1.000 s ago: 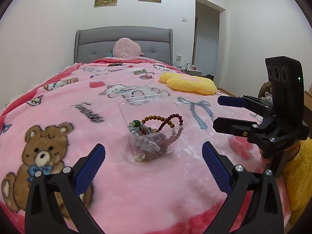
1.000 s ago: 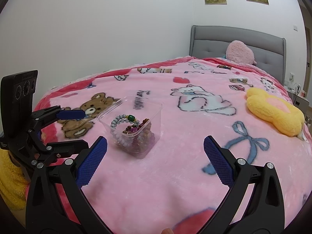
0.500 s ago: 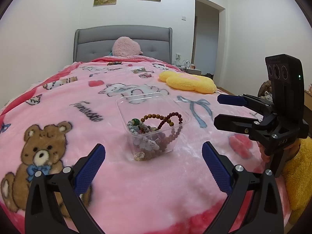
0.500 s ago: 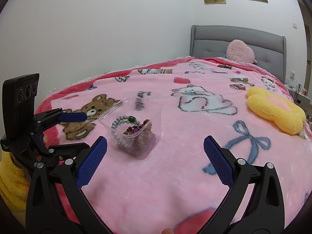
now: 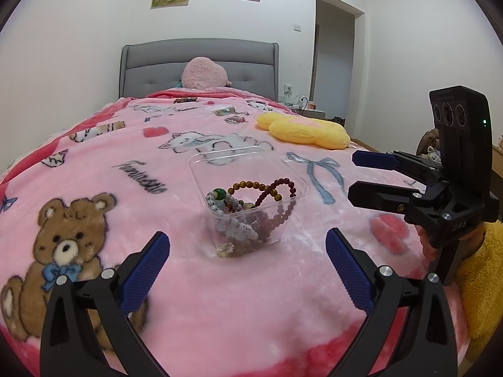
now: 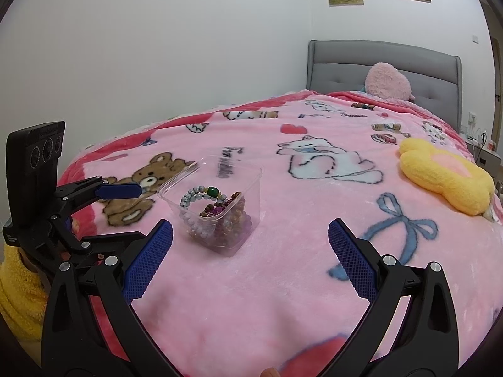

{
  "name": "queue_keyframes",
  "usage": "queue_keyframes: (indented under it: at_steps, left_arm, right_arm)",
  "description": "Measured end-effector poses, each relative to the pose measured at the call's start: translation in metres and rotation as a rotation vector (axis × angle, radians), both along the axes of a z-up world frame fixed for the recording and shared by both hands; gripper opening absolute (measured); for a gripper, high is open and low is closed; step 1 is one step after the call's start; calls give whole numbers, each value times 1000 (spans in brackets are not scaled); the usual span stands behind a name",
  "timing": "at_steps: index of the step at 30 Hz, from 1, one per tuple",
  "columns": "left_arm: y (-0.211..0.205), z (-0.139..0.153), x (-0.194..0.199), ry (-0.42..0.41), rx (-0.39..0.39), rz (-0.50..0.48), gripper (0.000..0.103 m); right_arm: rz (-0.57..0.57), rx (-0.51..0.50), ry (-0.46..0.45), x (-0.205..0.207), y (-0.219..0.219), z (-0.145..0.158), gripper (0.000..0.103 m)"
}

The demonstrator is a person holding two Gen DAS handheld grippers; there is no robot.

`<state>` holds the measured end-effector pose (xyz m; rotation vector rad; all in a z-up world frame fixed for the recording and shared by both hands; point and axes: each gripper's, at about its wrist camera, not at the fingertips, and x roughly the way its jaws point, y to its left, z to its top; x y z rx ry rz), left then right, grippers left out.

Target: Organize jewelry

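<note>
Clear tub of bead bracelets (image 5: 248, 201) on bed: 12 o'clock of left gripper (image 5: 248, 270), 11 o'clock of right gripper (image 6: 251, 260); both jaws spread, empty, left looks nearer.

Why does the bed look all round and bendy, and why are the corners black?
Left wrist view: the fisheye lens curves the pink blanket and leaves black corners; the clear box of beads looks sharp under soft, even room light. Right wrist view: same bending, the grey headboard leans, and the box casts hardly any shadow.
</note>
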<state>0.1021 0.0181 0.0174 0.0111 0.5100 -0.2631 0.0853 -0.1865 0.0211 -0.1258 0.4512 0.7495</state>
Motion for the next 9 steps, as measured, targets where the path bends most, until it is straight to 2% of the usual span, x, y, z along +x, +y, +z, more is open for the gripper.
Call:
queue_keyframes:
  at_steps: [9]
  left_arm:
    - [3,-1,2,7,-7,3,98]
  right_arm:
    - [0,4,1,0,-1,0,95]
